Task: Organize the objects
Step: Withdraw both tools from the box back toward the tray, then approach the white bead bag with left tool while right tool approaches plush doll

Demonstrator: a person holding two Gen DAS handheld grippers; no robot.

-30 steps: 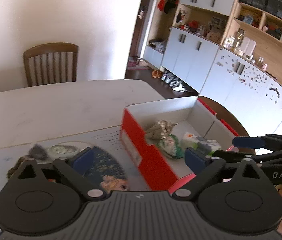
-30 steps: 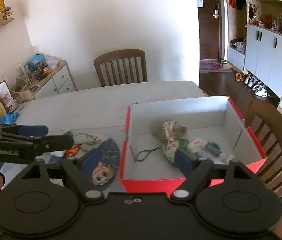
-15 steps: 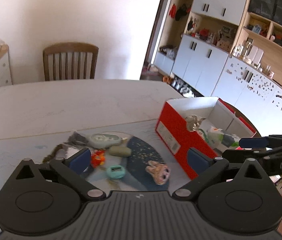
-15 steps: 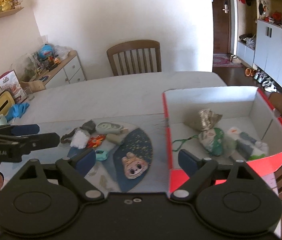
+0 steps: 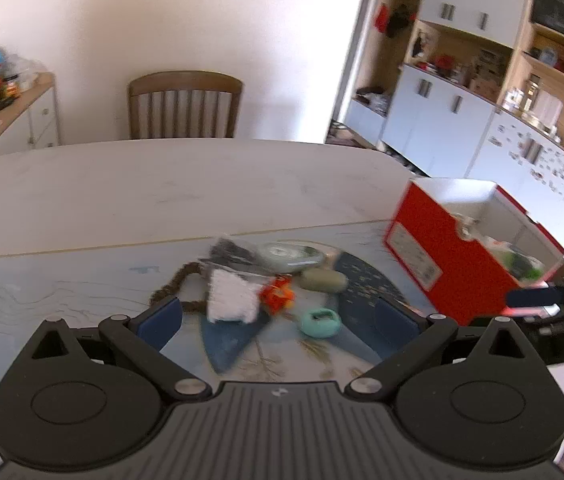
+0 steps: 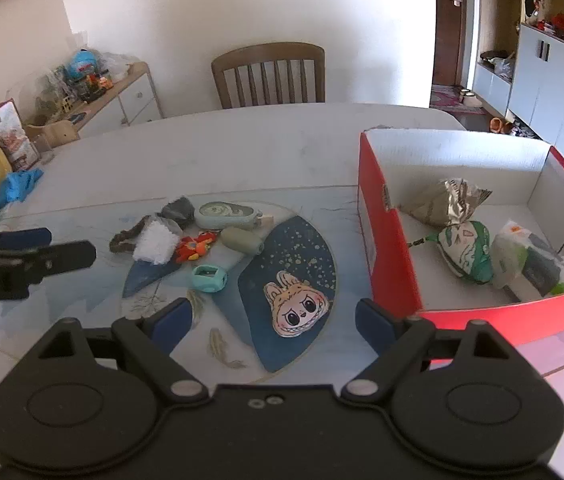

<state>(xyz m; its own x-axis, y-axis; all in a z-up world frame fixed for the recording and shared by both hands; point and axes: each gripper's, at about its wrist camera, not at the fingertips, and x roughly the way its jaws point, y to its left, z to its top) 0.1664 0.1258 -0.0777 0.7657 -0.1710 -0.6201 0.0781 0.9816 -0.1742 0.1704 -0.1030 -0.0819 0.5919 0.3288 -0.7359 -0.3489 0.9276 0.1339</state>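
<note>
Both grippers swung left since earlier frames, away from red box (image 6: 389,240), now over loose pile. Left gripper (image 5: 278,316) wide open, empty, above white pouch (image 5: 230,296). Centre: orange toy (image 6: 196,246), teal case (image 6: 210,278), plush face (image 6: 297,312). Right gripper (image 6: 274,320) wide open, empty. Box right, three items inside. Next pick likely from pile.

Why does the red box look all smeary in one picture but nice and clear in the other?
Left wrist view: the red box and the toys are streaked by motion blur. Right wrist view: sharp, so the same box looks crisp. Both views bend straight lines, being fisheye.
</note>
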